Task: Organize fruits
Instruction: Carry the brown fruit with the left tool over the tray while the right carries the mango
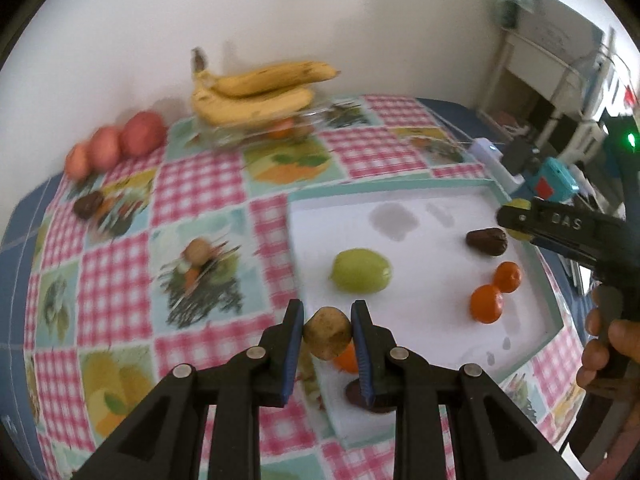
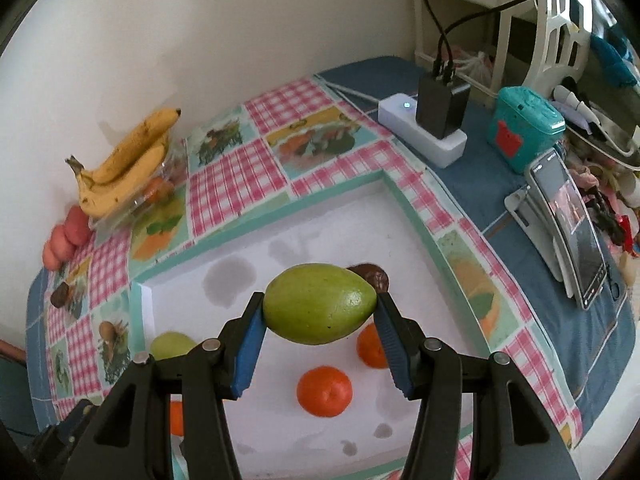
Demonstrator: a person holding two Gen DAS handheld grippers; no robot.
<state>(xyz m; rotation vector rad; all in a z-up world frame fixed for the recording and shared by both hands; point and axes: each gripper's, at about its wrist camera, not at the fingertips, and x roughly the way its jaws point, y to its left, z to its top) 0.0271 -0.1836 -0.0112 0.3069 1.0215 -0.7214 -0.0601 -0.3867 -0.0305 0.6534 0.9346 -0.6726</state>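
We hold two black hand-held grippers with blue pads above a table covered by a pink-checked cloth with fruit pictures. Our left gripper is clamped on a small round brown fruit, its pads pressing it from both sides, just over the near left corner of a shallow white tray with a mint-green rim. Our right gripper is clamped on a large smooth green oval fruit, held lengthwise between the pads above the middle of the same tray.

On the tray's white floor lie a second green oval fruit, two small orange citrus fruits touching each other, and a dark brown oblong fruit near the far right side. Under our left gripper another orange fruit and another dark fruit show partly.

Off the tray, at the far side of the cloth against the cream wall, a bunch of yellow bananas rests on a clear container that holds more fruit. Left of it three reddish round fruits sit in a row, and a lone dark brown fruit lies just in front of them.

Beyond the tray's right side stand a white power strip with a black plug, a teal box with a red label and a phone propped on a stand.
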